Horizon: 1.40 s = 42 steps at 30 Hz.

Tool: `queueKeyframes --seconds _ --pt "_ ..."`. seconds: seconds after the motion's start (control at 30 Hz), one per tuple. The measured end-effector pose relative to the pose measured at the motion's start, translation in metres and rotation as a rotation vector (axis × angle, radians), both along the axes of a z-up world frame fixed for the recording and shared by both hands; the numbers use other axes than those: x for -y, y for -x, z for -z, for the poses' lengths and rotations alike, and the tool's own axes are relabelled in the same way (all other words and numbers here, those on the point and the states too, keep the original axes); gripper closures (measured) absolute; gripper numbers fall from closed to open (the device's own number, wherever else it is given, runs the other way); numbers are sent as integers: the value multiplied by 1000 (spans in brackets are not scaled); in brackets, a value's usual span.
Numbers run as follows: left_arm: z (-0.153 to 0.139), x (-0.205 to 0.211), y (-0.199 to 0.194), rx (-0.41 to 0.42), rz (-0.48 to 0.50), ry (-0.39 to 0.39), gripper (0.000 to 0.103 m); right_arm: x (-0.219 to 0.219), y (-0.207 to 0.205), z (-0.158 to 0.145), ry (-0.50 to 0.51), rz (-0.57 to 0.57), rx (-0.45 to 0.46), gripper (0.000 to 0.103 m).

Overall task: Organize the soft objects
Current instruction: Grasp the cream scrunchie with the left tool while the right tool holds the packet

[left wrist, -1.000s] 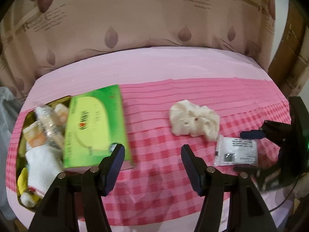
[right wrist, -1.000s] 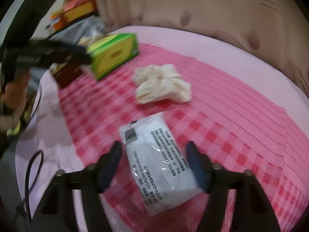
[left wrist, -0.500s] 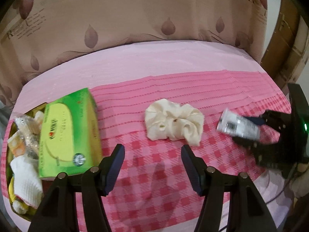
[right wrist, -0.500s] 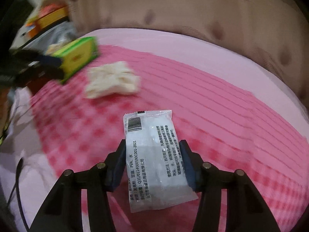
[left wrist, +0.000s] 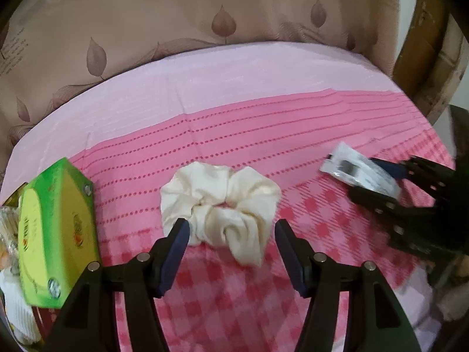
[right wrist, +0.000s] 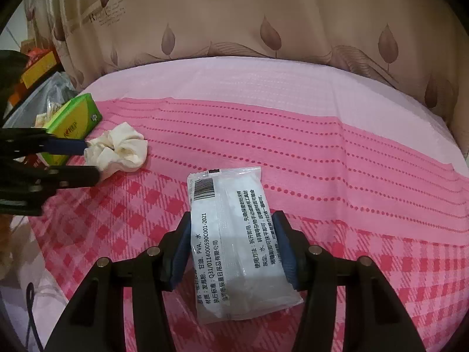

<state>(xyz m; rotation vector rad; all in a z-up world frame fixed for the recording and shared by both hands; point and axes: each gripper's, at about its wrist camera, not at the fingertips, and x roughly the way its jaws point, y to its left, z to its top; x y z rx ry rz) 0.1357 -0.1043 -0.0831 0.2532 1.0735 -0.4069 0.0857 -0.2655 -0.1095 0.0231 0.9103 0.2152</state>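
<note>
— Two soft things on the pink cloth-covered surface (left wrist: 263, 94), which is striped at the back and checked in front. What sits far left?

— A glossy green tissue box (left wrist: 58, 234), with a knitted white sock (left wrist: 14, 302) and crinkly wrappers heaped beside it.

— And the middle?

— A cream satin scrunchie (left wrist: 222, 205), gathered into puffy folds, lying flat on the cloth. The left gripper (left wrist: 231, 231) has its jaws spread either side of it, not pressing.

— Rightward?

— A flat, rectangular white packet (right wrist: 234, 240), smooth plastic film. The right gripper (right wrist: 231, 246) has its jaws pinching the packet's long edges, having just closed in.

— Do the views differ?

— Only the right wrist view shows its barcode and printed text; the left shows it blurred.
</note>
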Motion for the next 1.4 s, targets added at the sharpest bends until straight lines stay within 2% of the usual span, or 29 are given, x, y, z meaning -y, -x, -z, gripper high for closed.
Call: queueKeyframes --seconds 0.17,0.27,0.3,0.33,0.37,0.47,0.97,1.4 --pt "16 -4 -19 -29 -43 -20 41 0 -2 0 -12 -2 -2 51" --pt "17 -11 -25 -32 -63 26 42 7 2 -1 -23 -2 -1 51" --pt "17 -14 -25 -35 -69 49 47 8 2 -1 -24 -2 -1 50" --pt "17 -17 -26 -39 -74 62 72 8 2 -1 -22 -2 -1 50" --pt "17 -20 -28 -40 -80 53 82 12 7 -1 -20 -2 0 50" --pt "13 -26 -29 -51 -85 82 89 10 6 -1 -7 -4 0 49" --pt "-23 -47 -10 14 -87 121 90 2 5 -1 15 -3 -1 49" --pt "-65 -85 6 92 -159 131 90 -1 5 -1 27 -2 -1 49"
